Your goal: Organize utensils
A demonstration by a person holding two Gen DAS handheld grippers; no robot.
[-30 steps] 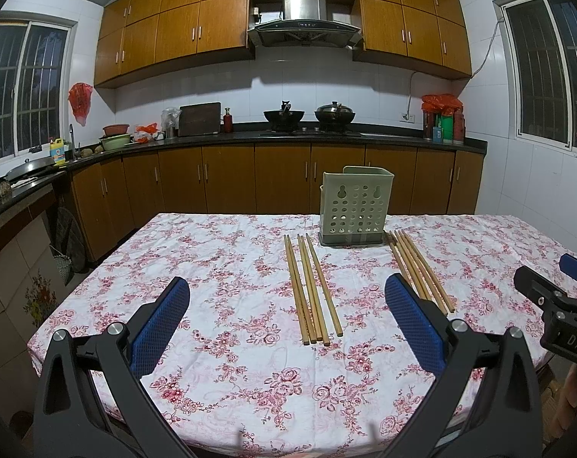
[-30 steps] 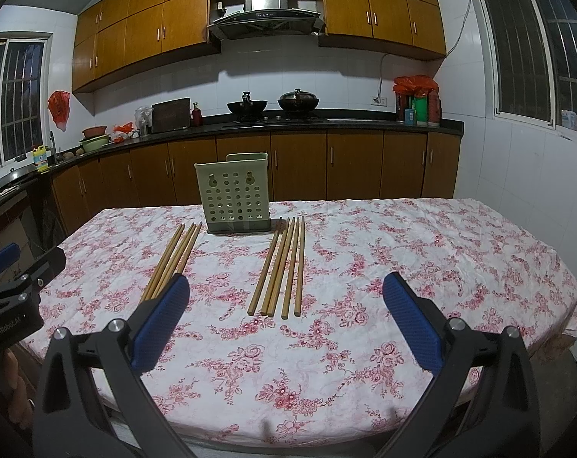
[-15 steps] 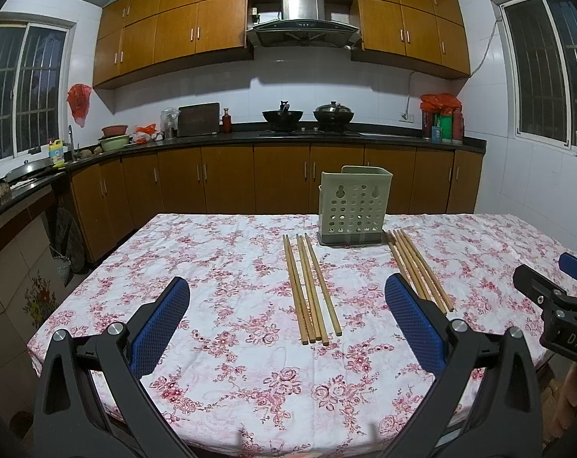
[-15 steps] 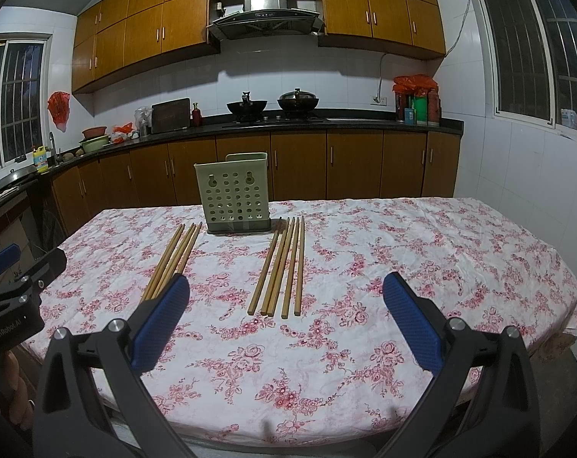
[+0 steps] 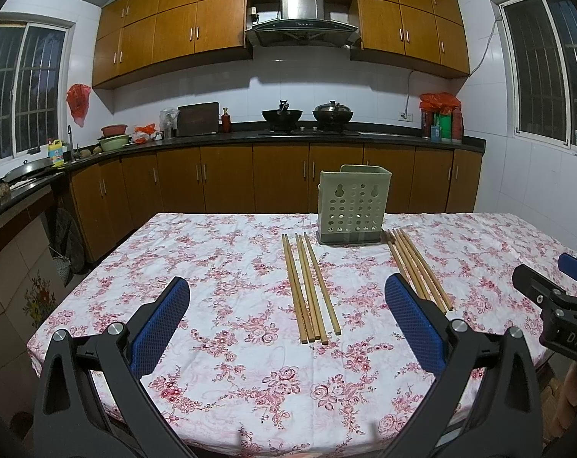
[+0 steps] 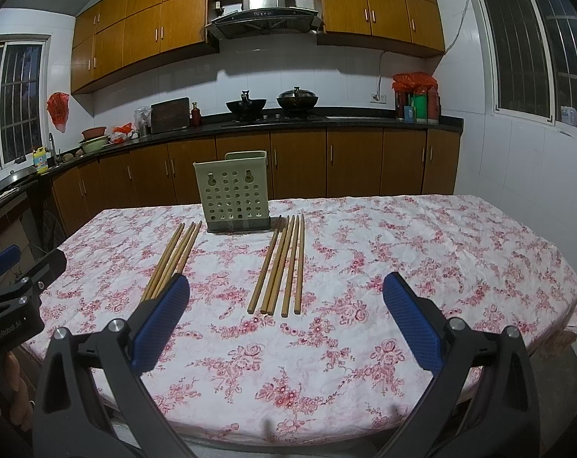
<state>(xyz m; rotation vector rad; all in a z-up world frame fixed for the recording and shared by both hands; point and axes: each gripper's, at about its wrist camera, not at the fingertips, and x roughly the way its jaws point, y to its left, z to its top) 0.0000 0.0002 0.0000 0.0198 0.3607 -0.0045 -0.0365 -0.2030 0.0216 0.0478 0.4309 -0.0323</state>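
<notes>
Plainly, nothing had been picked up yet. Both tools were held low at the near edge of the table [image 5: 219,252], each with its jaws wide apart and empty: the left gripper [image 5: 288,324] faced the left bundle [image 5: 309,290] of chopsticks, the right gripper [image 6: 286,320] the right bundle [image 6: 278,267]. Each bundle lay flat on the floral cloth, its far ends near the base of the holder [image 5: 352,206], one on either side, and the holder stood upright toward the far side.

The risks, as I judged them, lay mostly in the sticks. They were thin, round and pressed side by side, so closing on one might pinch two, or roll the neighbours away and scatter the row. Lying flat on soft cloth, they gave the pads little to get under; a low grab might snag the fabric and drag it, shifting everything. A stick held near one end would likely swing and miss the holder's opening, or knock the light holder over. With both tools close together, they could also bump.
</notes>
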